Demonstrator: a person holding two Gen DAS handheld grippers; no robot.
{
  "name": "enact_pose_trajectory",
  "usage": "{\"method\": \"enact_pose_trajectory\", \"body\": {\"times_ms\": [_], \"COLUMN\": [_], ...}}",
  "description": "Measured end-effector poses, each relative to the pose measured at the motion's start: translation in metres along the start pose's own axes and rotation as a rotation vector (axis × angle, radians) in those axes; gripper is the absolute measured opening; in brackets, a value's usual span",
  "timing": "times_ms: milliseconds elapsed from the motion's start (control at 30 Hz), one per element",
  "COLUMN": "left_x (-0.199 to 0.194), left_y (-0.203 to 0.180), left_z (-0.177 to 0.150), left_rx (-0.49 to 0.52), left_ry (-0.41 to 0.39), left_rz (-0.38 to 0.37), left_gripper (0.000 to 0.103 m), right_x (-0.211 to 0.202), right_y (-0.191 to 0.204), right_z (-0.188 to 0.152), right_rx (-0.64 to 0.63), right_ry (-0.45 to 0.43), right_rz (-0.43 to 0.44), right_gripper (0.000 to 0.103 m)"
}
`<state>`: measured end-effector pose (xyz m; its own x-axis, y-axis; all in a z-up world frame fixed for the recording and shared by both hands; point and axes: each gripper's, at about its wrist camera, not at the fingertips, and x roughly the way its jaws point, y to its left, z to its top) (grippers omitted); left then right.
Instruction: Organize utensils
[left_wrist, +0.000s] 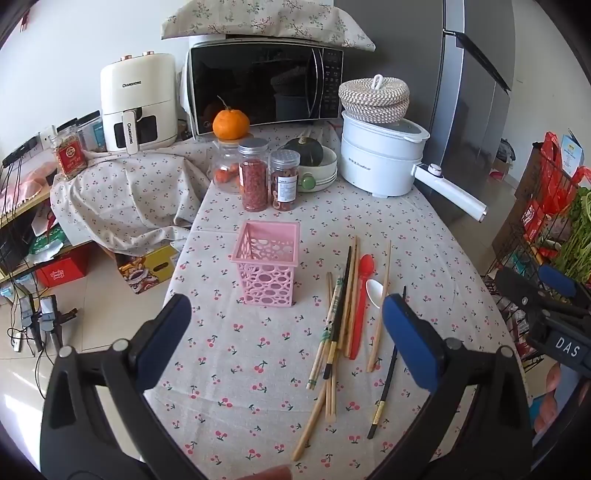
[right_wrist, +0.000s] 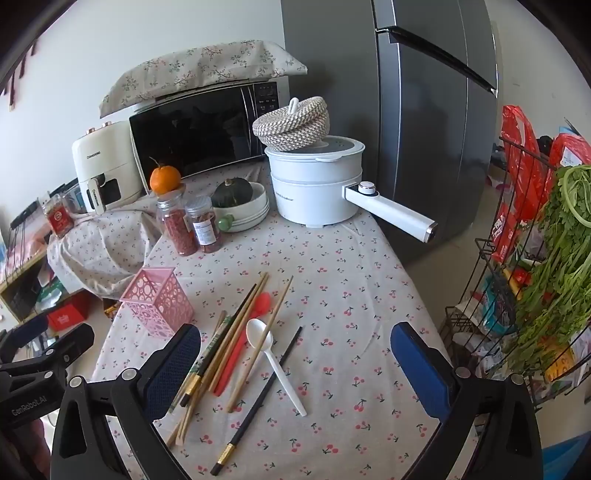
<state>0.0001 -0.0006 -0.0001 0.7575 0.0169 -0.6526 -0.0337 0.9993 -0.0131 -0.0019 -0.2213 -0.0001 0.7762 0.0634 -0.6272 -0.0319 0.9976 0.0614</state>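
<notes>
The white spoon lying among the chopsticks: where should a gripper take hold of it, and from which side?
Probably the white spoon's handle, near its free end. That end lies bare on the tablecloth, while a wooden chopstick lies across the bowl. The right gripper, open and empty, could come from above with one finger on each side of the handle.

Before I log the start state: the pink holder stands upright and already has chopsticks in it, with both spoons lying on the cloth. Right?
Not quite. The pink holder stands upright but is empty; the left wrist view looks into it. The chopsticks lie on the cloth beside the red spoon and white spoon.
</notes>
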Motion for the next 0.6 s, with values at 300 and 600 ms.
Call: {"method": "enact_pose_trajectory", "body": {"times_ms": [300,600], "left_x": [0.0,0.001], "left_y": [-0.003,0.001], "left_z": [-0.002,0.0], "left_rx": [-0.007,-0.015], "left_ry": [0.007,0.006], "left_rz": [-0.007,-0.01], "left_gripper": [0.103,0.103], "right_x": [0.004,0.005], "right_y": [0.002,0.001], "right_z": [-0.002,0.0], "right_rx": [-0.017,-0.016], "right_ry": [0.014,0.013], "right_rz": [-0.004,-0.009], "right_gripper": [0.103,0.103]}}
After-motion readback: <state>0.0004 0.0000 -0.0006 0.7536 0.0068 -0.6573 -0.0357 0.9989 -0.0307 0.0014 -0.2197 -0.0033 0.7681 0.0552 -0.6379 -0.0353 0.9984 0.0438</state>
